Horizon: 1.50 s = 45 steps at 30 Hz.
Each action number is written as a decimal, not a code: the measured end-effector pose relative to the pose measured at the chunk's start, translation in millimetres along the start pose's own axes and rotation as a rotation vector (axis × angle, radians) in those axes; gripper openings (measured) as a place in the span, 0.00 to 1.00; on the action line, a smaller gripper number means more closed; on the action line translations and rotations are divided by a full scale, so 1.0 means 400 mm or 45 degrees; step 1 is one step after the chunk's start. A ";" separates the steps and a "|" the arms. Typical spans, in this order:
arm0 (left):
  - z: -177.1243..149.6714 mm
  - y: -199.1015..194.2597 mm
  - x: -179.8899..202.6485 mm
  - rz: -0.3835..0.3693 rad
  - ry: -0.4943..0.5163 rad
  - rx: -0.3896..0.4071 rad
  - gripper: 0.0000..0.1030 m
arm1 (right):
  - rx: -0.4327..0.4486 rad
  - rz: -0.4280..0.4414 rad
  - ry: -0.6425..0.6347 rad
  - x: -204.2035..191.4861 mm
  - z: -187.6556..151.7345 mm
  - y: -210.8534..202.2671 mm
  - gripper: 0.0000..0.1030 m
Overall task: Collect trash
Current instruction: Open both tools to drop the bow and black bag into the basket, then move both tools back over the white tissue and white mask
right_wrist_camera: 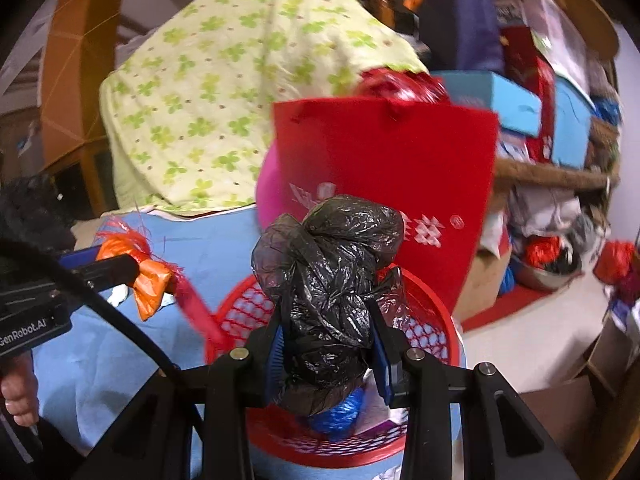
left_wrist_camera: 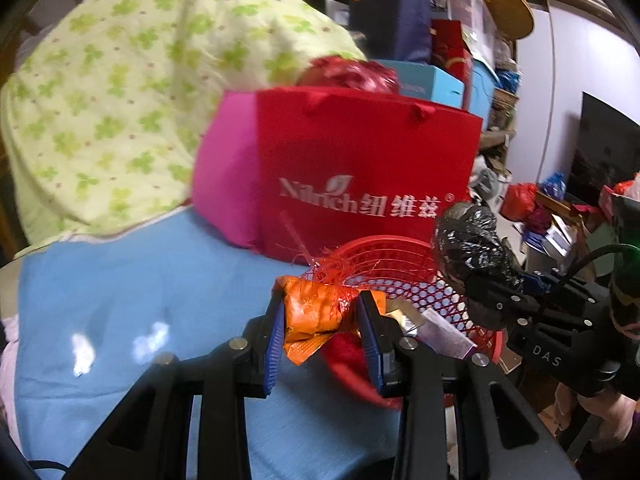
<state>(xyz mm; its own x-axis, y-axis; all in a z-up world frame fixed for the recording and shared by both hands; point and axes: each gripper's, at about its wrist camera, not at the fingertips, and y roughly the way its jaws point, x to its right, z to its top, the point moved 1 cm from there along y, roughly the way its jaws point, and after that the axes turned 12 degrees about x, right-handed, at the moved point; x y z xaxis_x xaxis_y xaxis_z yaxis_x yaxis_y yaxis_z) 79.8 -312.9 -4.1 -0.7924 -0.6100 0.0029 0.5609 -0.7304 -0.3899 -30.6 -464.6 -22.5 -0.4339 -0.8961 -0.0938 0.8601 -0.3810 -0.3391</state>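
Observation:
My left gripper [left_wrist_camera: 322,316] is shut on an orange wrapper [left_wrist_camera: 316,310] with red mesh netting, held at the left rim of a red plastic basket [left_wrist_camera: 400,276]. The same wrapper [right_wrist_camera: 150,278] shows at the left of the right wrist view. My right gripper [right_wrist_camera: 328,344] is shut on a crumpled black plastic bag [right_wrist_camera: 328,276], held over the red basket [right_wrist_camera: 428,332]. The black bag [left_wrist_camera: 470,240] and right gripper also show at the right of the left wrist view. The basket holds a blue wrapper [right_wrist_camera: 340,412] and papers [left_wrist_camera: 444,332].
The basket sits on a blue cloth surface [left_wrist_camera: 120,320]. A red paper bag [left_wrist_camera: 360,176] and a pink bag [left_wrist_camera: 228,176] stand behind it. A green-patterned quilt [left_wrist_camera: 120,92] lies at the back left. Stacked boxes [left_wrist_camera: 436,80] and floor clutter [right_wrist_camera: 552,256] fill the right.

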 end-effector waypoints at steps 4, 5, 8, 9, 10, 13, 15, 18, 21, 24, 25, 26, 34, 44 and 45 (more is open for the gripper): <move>-0.001 0.070 0.024 -0.060 -0.009 -0.038 0.37 | -0.049 -0.008 0.093 0.075 -0.019 0.047 0.38; -0.003 0.086 0.026 -0.084 -0.031 -0.046 0.37 | -0.054 -0.005 0.110 0.086 -0.023 0.052 0.38; -0.012 0.119 0.019 -0.148 -0.111 -0.060 0.45 | -0.082 0.018 0.194 0.130 -0.039 0.080 0.40; -0.015 0.123 0.015 -0.153 -0.131 -0.063 0.51 | -0.086 0.028 0.209 0.133 -0.043 0.086 0.40; -0.018 0.123 0.011 -0.156 -0.147 -0.064 0.55 | -0.092 0.050 0.235 0.142 -0.048 0.095 0.40; -0.030 0.109 -0.014 -0.156 -0.193 -0.059 0.59 | -0.099 0.088 0.243 0.142 -0.053 0.113 0.44; -0.035 0.090 -0.037 -0.143 -0.214 -0.058 0.60 | -0.115 0.102 0.209 0.121 -0.054 0.123 0.56; -0.045 0.048 -0.088 -0.107 -0.236 -0.035 0.63 | -0.119 0.135 0.156 0.067 -0.047 0.117 0.58; -0.061 0.005 -0.152 -0.056 -0.275 -0.014 0.65 | -0.096 0.136 0.060 0.001 -0.034 0.102 0.61; -0.091 -0.052 -0.236 0.013 -0.330 -0.005 0.68 | -0.052 0.158 -0.024 -0.070 -0.012 0.083 0.62; -0.102 -0.070 -0.261 0.044 -0.341 -0.006 0.68 | -0.039 0.165 -0.045 -0.096 -0.005 0.078 0.64; -0.116 -0.088 -0.290 0.076 -0.351 -0.007 0.69 | -0.021 0.170 -0.072 -0.129 0.005 0.073 0.64; -0.209 -0.216 -0.468 0.337 -0.402 -0.012 0.72 | 0.021 0.254 -0.213 -0.342 0.040 0.066 0.65; -0.333 -0.287 -0.606 0.635 -0.337 -0.069 0.75 | -0.022 0.296 -0.337 -0.559 -0.003 0.125 0.65; -0.348 -0.287 -0.622 0.660 -0.349 -0.081 0.75 | -0.038 0.304 -0.348 -0.575 -0.013 0.136 0.66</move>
<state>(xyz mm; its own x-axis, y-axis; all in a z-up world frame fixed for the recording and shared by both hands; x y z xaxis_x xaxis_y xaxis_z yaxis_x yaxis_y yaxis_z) 179.3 -34.5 -88.0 -0.3227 -0.9460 0.0316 0.8365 -0.3007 -0.4580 114.6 -277.9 -24.4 -0.1307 -0.9883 0.0789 0.9185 -0.1507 -0.3655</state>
